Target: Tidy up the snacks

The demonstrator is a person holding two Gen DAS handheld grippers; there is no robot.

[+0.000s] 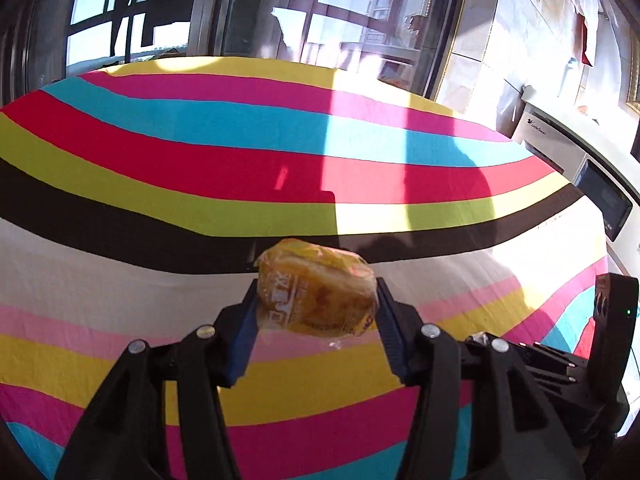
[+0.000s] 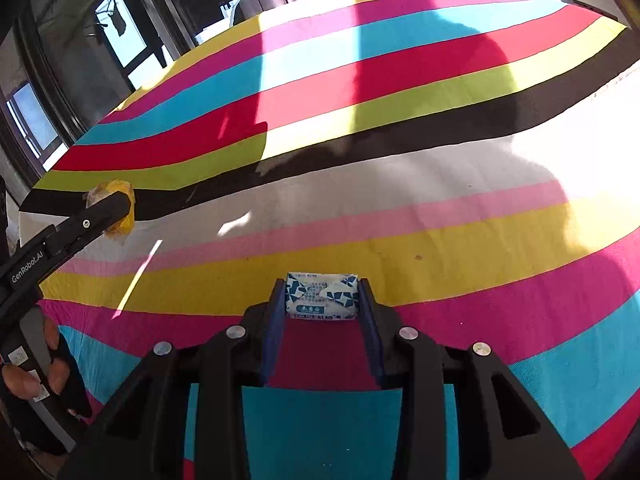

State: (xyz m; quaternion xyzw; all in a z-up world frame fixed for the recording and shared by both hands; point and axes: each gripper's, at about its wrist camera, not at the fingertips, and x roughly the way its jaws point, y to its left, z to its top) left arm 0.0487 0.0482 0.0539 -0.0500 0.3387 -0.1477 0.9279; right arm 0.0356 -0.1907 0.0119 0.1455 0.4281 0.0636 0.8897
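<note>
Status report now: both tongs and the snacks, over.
Left tongs shut on yellow wrapped snack. Right tongs shut on blue-white packet. Nothing in the way.

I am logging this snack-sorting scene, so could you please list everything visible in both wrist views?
Yellow snack packet: one, orange-yellow clear wrap, between the left gripper's pads, above the cloth.
Blue-and-white snack packet: one, white with blue pattern, clamped between the right gripper's pads.
Striped cloth: one, multicoloured stripes, covering the whole surface.
White appliance: one, white with dark panel, beyond the cloth's right edge.
Windows: several, dark frames, behind the cloth.
Left gripper: one, black with blue pads, closed on the yellow packet.
Right gripper: one, black with blue pads.
Hand: one, gripping the left gripper's handle.
</note>
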